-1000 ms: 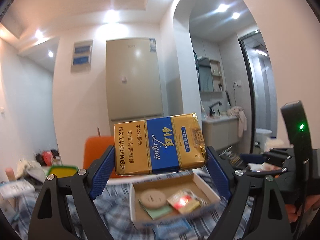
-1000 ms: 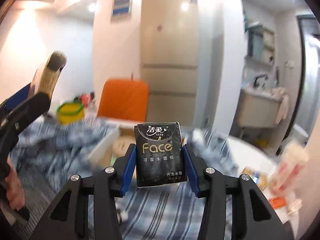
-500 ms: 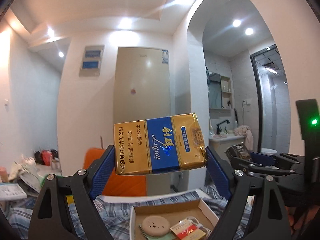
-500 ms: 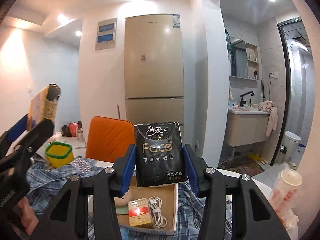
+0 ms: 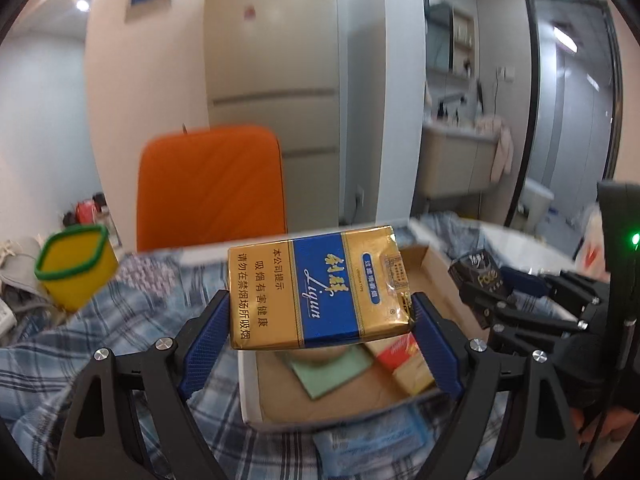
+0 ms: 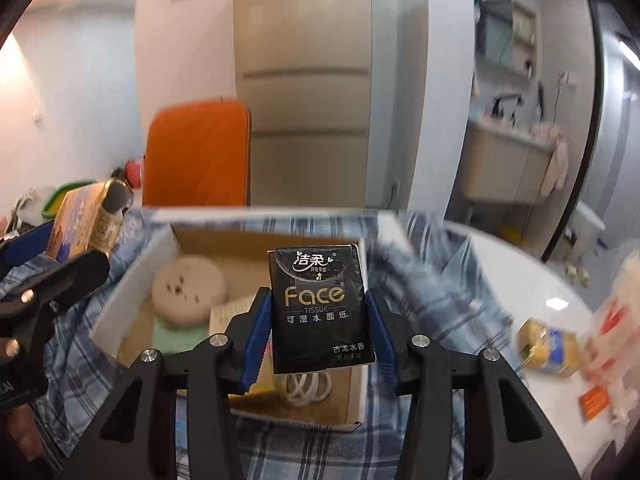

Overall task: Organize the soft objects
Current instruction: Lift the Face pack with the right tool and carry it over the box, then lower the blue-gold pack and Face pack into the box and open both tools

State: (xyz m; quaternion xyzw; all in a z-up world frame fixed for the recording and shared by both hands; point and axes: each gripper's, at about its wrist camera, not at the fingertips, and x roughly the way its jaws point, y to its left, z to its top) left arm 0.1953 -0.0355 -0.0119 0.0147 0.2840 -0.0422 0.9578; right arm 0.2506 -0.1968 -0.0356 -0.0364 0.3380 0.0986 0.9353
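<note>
Left wrist view: the left tool (image 5: pixel 320 316) pinches a gold-and-blue cigarette pack (image 5: pixel 318 286), held above the open cardboard box (image 5: pixel 250 380). Right wrist view: the right tool (image 6: pixel 320 324) clamps a black tissue pack (image 6: pixel 320 306) upright, over the same box on the plaid cloth (image 6: pixel 432 280).

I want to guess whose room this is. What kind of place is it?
Probably a small flat: a tall fridge, an orange chair, and a bathroom sink cabinet through the doorway.

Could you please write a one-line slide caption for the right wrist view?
Right gripper holds a black Face tissue pack above an open cardboard box on plaid cloth.
</note>
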